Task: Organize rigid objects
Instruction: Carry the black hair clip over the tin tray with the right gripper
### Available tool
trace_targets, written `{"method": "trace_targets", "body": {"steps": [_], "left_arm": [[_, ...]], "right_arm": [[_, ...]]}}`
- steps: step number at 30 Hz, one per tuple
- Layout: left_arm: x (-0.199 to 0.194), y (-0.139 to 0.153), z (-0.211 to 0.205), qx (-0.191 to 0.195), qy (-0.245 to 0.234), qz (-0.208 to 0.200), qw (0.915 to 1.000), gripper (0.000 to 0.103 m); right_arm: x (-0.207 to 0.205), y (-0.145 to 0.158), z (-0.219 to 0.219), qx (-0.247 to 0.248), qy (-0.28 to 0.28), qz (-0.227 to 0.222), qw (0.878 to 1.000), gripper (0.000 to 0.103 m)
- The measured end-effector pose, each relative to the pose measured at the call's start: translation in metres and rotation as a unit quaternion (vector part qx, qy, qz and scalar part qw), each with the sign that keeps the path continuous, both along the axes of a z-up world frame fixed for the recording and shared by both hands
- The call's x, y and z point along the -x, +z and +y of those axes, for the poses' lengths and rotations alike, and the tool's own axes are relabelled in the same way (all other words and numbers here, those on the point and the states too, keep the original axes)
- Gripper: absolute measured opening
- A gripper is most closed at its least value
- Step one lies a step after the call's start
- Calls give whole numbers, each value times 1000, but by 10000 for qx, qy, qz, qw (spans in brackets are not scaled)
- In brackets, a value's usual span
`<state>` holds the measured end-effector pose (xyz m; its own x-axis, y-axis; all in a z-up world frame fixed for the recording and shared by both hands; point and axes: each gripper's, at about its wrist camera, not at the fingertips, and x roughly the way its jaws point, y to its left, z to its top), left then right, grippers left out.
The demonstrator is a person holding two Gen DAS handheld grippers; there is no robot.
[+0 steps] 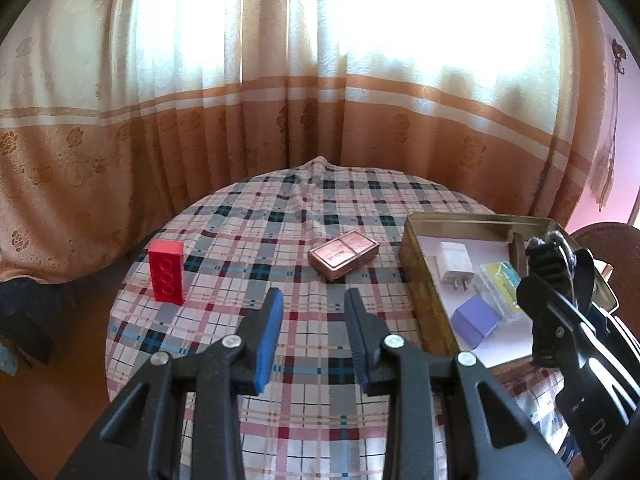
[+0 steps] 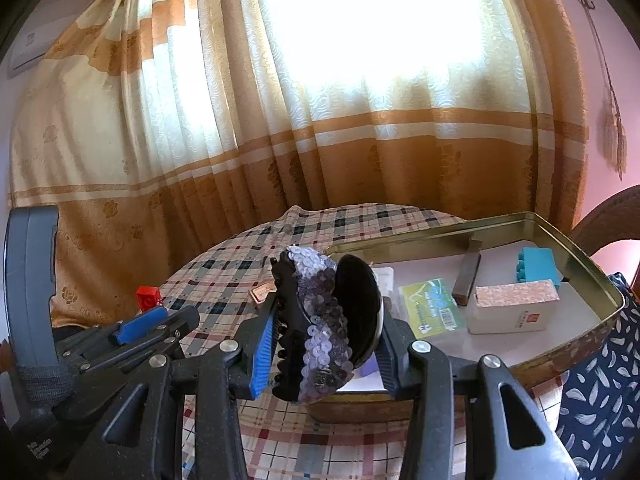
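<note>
the right gripper (image 2: 326, 340) has its fingers pinching a sparkly hair clip (image 2: 320, 320) over the near edge of the gold tin (image 2: 520, 222). the left gripper (image 1: 314, 320) has nothing between its fingers, which are pulled in as far as they go. the words on the green card (image 2: 432, 308) are too small to read.

Right tool (image 2: 326, 336) closed on sequined hair clip (image 2: 320, 320), just above near edge of open tin (image 2: 560, 232) on table (image 2: 224, 276).

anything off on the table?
Slightly. The red brick stands on end, studs sideways, and with the copper case sits outside the tin. The tablecloth is rucked at the far edge. No spills.
</note>
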<state>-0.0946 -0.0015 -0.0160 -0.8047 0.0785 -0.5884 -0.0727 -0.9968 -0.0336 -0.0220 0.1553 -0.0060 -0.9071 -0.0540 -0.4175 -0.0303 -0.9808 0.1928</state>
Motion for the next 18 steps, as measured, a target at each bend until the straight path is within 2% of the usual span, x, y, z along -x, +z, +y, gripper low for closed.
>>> {"method": "trace_targets", "body": {"steps": [18], "left_arm": [[-12,8,35,158,-283,96,9994,31]], "right_arm": [[-19,1,30,92,-309,24,9995,46]]}}
